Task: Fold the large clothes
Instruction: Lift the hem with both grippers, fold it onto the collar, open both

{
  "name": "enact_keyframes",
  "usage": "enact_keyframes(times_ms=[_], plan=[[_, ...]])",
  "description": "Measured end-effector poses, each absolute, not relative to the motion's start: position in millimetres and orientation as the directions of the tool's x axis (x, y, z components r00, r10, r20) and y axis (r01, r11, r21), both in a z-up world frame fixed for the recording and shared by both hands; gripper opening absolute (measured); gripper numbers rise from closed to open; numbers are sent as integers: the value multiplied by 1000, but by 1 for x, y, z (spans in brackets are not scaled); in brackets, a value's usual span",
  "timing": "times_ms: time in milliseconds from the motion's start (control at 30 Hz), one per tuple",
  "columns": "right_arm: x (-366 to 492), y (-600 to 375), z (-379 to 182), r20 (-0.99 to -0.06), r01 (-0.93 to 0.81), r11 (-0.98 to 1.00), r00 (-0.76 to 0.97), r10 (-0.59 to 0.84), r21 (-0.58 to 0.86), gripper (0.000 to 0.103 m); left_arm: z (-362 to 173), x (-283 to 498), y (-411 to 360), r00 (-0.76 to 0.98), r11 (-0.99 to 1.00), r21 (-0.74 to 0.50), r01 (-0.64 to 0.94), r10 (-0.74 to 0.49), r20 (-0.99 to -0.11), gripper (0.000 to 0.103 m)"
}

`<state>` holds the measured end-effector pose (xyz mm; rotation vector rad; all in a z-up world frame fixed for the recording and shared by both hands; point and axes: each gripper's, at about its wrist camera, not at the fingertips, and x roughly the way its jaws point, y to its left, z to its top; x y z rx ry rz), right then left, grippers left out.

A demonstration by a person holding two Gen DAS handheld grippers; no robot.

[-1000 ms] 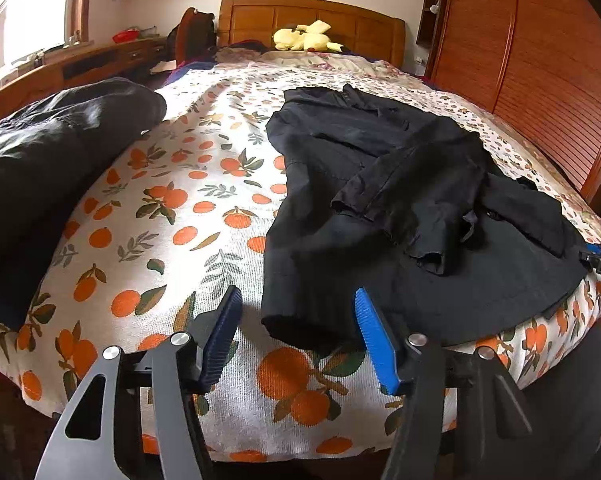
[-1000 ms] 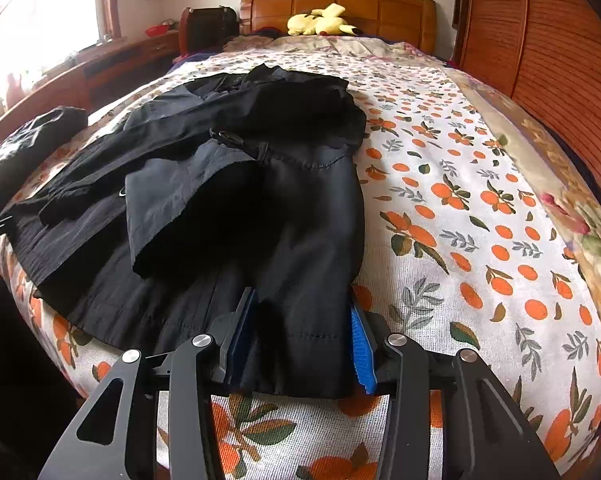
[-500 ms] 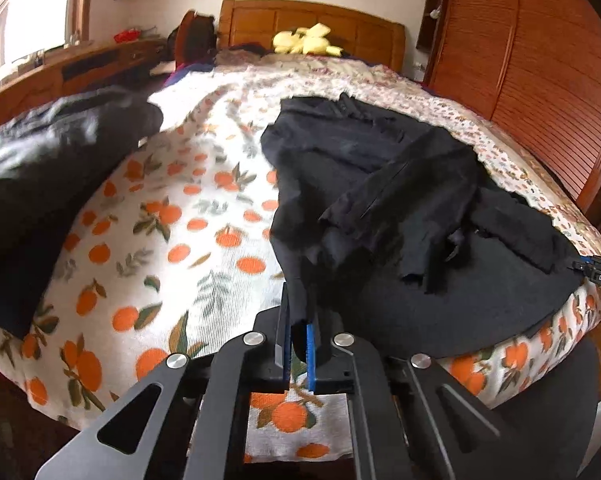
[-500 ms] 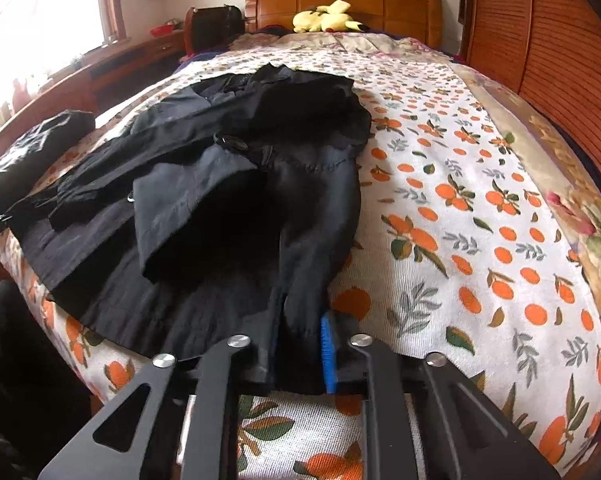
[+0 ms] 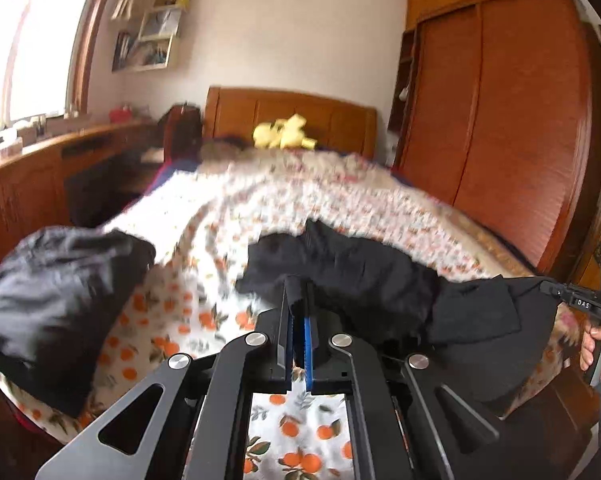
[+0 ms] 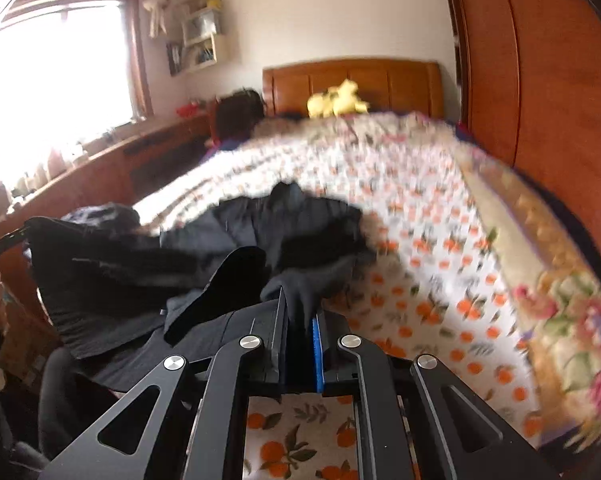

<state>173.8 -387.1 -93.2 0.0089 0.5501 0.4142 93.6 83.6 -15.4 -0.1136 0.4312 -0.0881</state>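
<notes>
Hem of the large black woven garment [image 5: 364,276] pinched at two spots along the near edge of the bed, lifted clear of the white cotton bedspread printed with oranges [image 5: 188,312]. Left gripper [image 5: 298,320] clamped on a fold of dark cloth at the garment's left corner; right gripper [image 6: 300,320] clamped likewise on the right corner, cloth bunched between its black pad and blue pad. Rest of the garment lying ahead of both grippers, long axis running away toward the brown wooden headboard [image 6: 352,84], far end resting mid-bed, loose sleeve flap [image 6: 228,284] drooping just left of the right gripper. Neither gripper nearer; each at its own corner, side by side across the width.

Judged next: carrying the raised hem forward along that axis to meet the far end, halving the length. Open bedspread beyond the garment and to its right, so ample room forward. Closer quarters on the left: a crumpled black bundle of cloth [image 5: 56,292] just beside the garment's path, well worth skirting. Tall reddish-brown wooden wardrobe [image 5: 512,120] flanking the bed's right side, apart from the garment. Yellow plush toy [image 5: 282,138] up by the headboard, far off. Much of both views motion-blurred, so fine creases unreadable.
</notes>
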Motion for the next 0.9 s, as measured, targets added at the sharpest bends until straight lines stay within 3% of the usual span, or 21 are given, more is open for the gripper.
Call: enact_keyframes(times_ms=[267, 467, 900], plan=[[105, -404, -10, -402, -382, 923, 841, 363, 35, 8, 57, 15, 59, 954, 989, -92, 116, -137, -267, 3], [63, -410, 21, -340, -405, 914, 862, 377, -13, 8, 83, -37, 46, 966, 984, -90, 155, -170, -193, 4], [121, -382, -31, -466, -426, 902, 814, 347, -71, 9, 37, 34, 55, 937, 992, -83, 93, -116, -329, 5]])
